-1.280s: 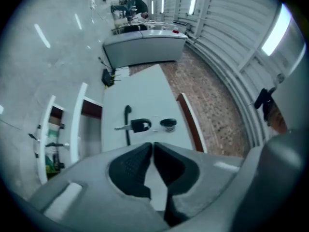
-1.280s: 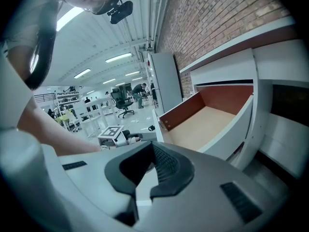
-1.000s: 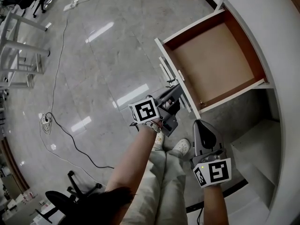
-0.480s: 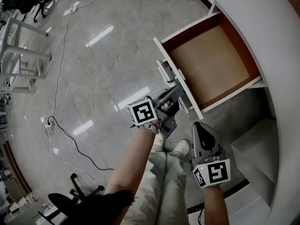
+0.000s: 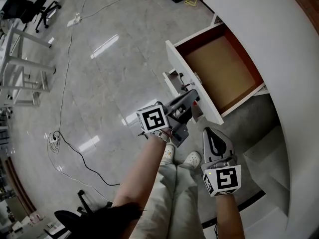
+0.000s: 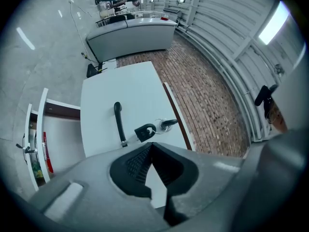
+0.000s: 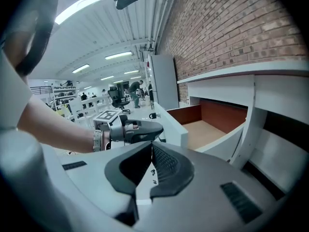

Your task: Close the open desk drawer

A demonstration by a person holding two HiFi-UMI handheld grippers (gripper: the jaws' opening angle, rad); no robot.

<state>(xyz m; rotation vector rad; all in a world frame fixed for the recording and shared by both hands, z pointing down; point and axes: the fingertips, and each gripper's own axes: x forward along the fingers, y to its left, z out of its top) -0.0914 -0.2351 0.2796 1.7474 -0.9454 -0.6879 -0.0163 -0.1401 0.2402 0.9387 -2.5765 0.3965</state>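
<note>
The desk drawer [image 5: 219, 66] stands pulled out, its brown inside bare and its white front panel [image 5: 187, 66] facing me. My left gripper [image 5: 195, 94] is shut and empty, its tip close against the lower part of that panel; whether it touches I cannot tell. In the left gripper view the shut left gripper [image 6: 152, 144] points at the panel's black handle [image 6: 119, 124] and a padlock with a key [image 6: 144, 132]. My right gripper [image 5: 210, 130] hangs shut and empty below the drawer's near corner. The right gripper view shows the right gripper [image 7: 152, 145], the left gripper [image 7: 161, 127] and the open drawer [image 7: 207, 132].
The white curved desk top [image 5: 264, 29] runs along the right, with white steps [image 5: 269, 158] beneath it. My shoes [image 5: 192, 158] stand on the polished floor. A black cable [image 5: 75, 153] trails at left, near white frames [image 5: 20, 59] and office chairs [image 5: 20, 4].
Both grippers have risen a little, the left one more, staying by the drawer front. The head view has shifted; the drawer is still open.
</note>
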